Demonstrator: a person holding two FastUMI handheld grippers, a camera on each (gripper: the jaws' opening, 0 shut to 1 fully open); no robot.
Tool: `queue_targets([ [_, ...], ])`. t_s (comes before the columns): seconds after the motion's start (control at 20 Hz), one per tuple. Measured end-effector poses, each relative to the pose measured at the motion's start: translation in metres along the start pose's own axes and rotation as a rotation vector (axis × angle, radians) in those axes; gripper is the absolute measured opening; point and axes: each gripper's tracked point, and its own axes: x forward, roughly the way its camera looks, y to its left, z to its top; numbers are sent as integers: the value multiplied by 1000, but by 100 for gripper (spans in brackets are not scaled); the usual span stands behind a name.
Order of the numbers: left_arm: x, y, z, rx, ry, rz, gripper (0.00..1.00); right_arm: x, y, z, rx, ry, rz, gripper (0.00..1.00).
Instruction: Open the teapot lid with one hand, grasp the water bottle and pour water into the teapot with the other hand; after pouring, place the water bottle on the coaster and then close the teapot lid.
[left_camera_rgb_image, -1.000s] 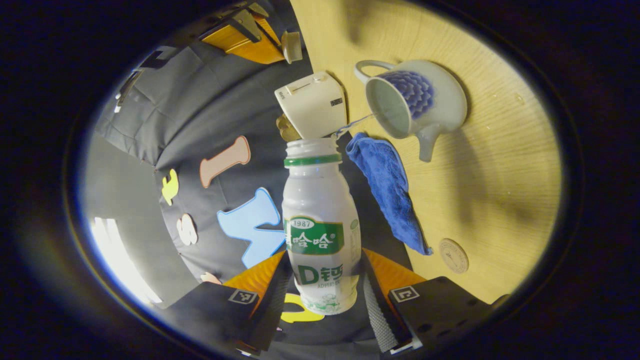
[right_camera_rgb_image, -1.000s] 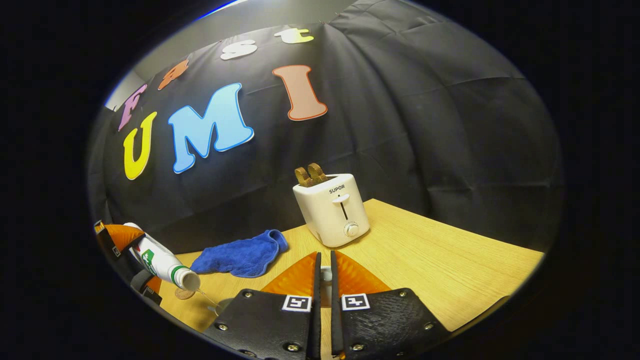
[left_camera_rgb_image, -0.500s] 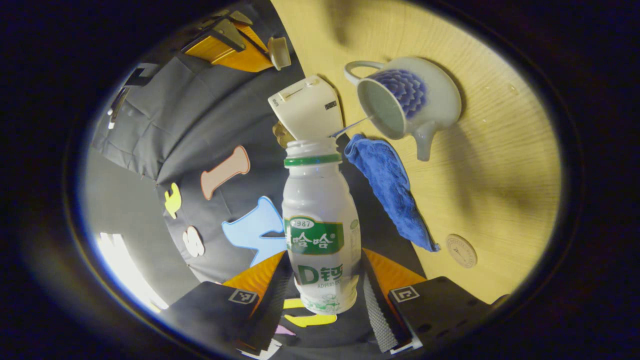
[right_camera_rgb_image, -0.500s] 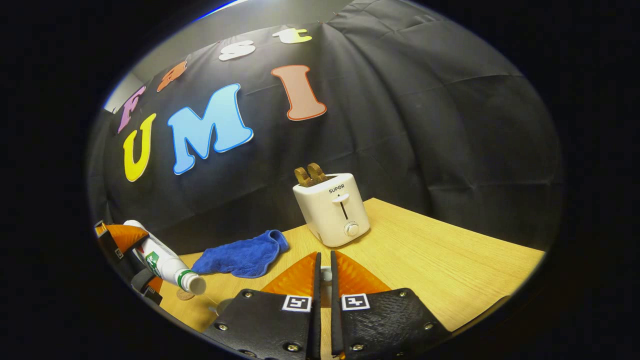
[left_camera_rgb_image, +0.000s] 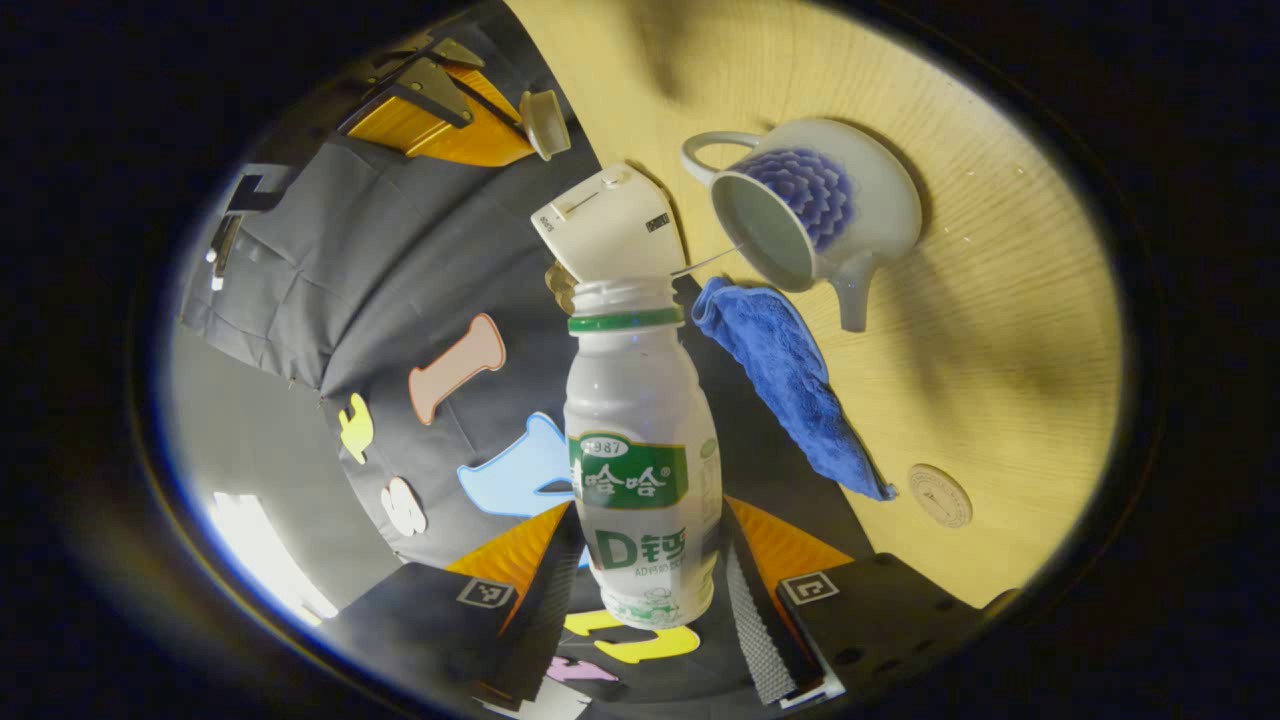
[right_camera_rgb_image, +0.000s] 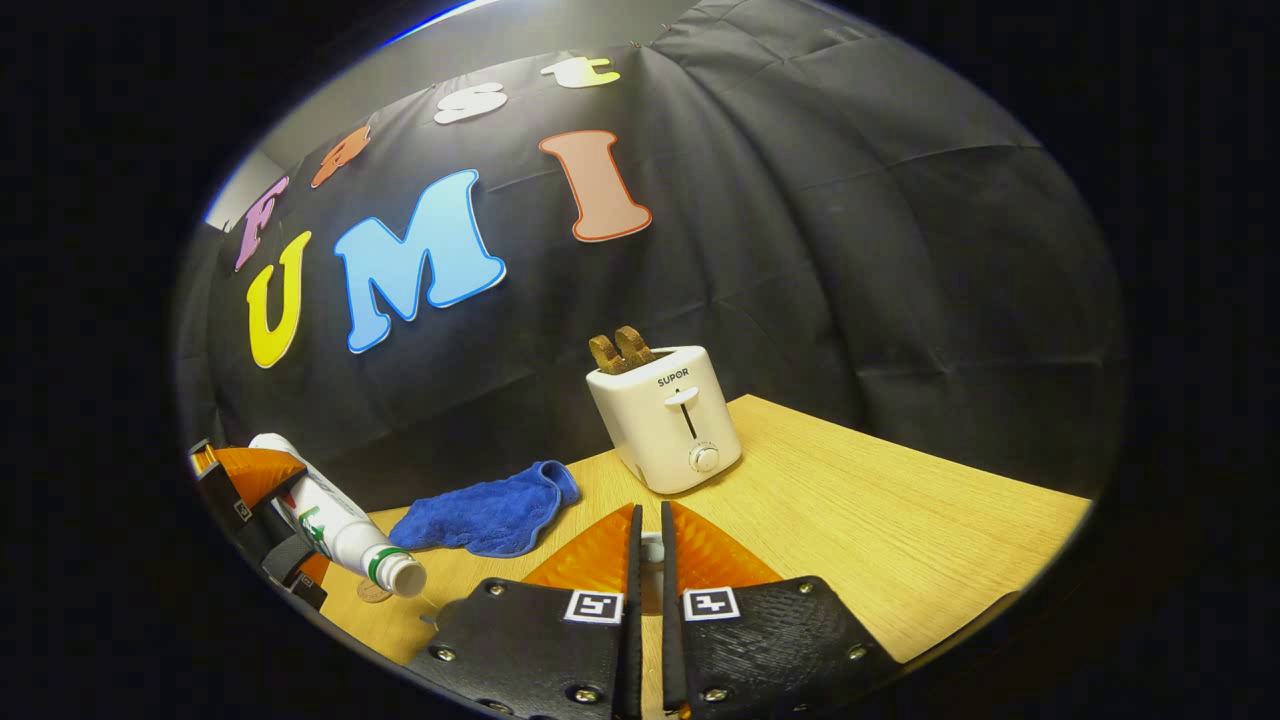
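Observation:
My left gripper (left_camera_rgb_image: 650, 515) is shut on a white water bottle (left_camera_rgb_image: 640, 420) with a green label and an uncapped mouth. A thin stream of water runs from the mouth toward the open white-and-blue teapot (left_camera_rgb_image: 830, 210) on the wooden table (left_camera_rgb_image: 1000, 330). A round coaster (left_camera_rgb_image: 939, 495) lies on the table to the right of the bottle. In the right gripper view the tilted bottle (right_camera_rgb_image: 345, 530) points down at the lower left. My right gripper (right_camera_rgb_image: 649, 515) is shut on the teapot lid (right_camera_rgb_image: 651, 550), held in the air; that lid (left_camera_rgb_image: 545, 108) also shows in the left gripper view.
A blue cloth (left_camera_rgb_image: 790, 390) lies between the teapot and the coaster. A white toaster (right_camera_rgb_image: 668, 420) with toast in its slots stands at the back of the table (right_camera_rgb_image: 880, 520), close to the black cloth wall. The cloth (right_camera_rgb_image: 490, 510) lies left of the toaster.
The bottle has tipped a little further and its mouth has moved closer to the teapot. The water stream looks thinner. The right gripper with the lid has barely moved.

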Motion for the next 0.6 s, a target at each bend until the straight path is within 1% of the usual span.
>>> queue_targets([
  [0.1,-1,2,0,5,1,2,81,0,2,0,-4,2,3,8],
  [0.15,-2,2,-1,2,1,2,84,0,2,-1,-7,2,5,8],
  [0.2,-2,3,-1,0,1,2,81,0,2,-1,-10,1,6,8],
  [0.35,-3,3,-2,-21,1,2,81,1,3,-1,-15,0,8,8],
  [0.55,-6,-6,-5,-174,-9,-44,81,1,2,-3,-21,3,6,8],
  [0.6,-7,-10,-7,-211,-5,-57,84,1,3,-2,-24,2,7,8],
])
